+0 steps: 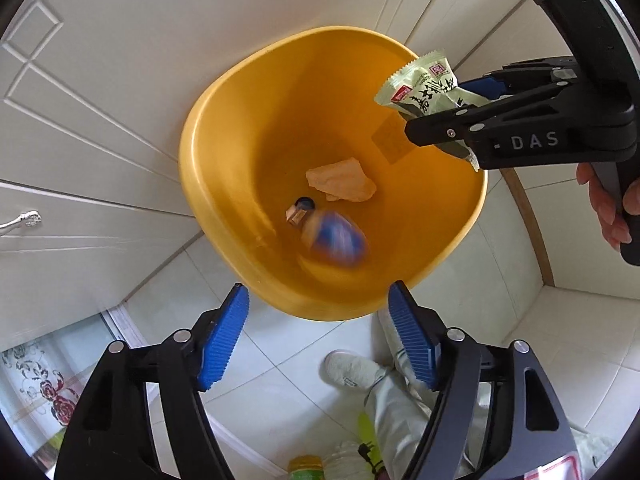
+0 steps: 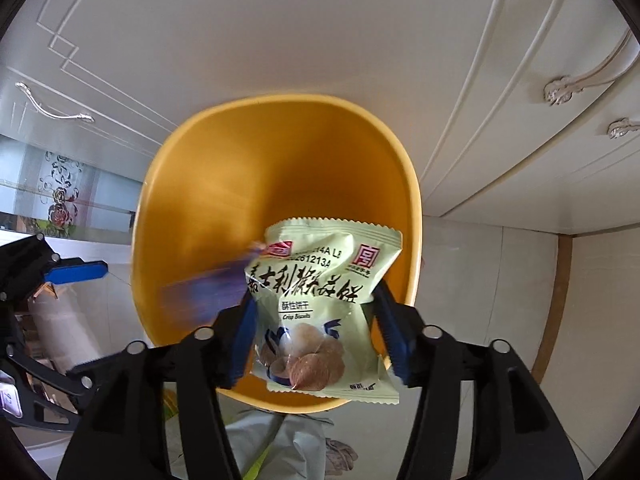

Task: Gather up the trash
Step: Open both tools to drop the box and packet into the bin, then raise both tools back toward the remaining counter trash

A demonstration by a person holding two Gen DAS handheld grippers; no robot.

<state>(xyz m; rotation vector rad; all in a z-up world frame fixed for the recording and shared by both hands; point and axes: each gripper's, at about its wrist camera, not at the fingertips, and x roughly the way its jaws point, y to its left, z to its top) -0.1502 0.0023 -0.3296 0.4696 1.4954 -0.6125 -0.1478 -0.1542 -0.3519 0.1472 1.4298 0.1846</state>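
Only left wrist shows crumpled paper (image 1: pixel 341 181) inside yellow bin (image 1: pixel 224 120).

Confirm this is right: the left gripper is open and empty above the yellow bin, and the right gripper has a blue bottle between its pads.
One thing is wrong. The right gripper has a green biscuit packet between its pads, as the right wrist view shows. The blurred blue item is inside the yellow bin; the left gripper is open and empty.

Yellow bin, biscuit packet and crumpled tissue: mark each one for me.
yellow bin (image 1: pixel 224 128): left wrist view, on its inner wall.
biscuit packet (image 2: pixel 316 280): right wrist view, on the printed front.
crumpled tissue (image 1: pixel 340 182): left wrist view, on its middle, at the bin's bottom.
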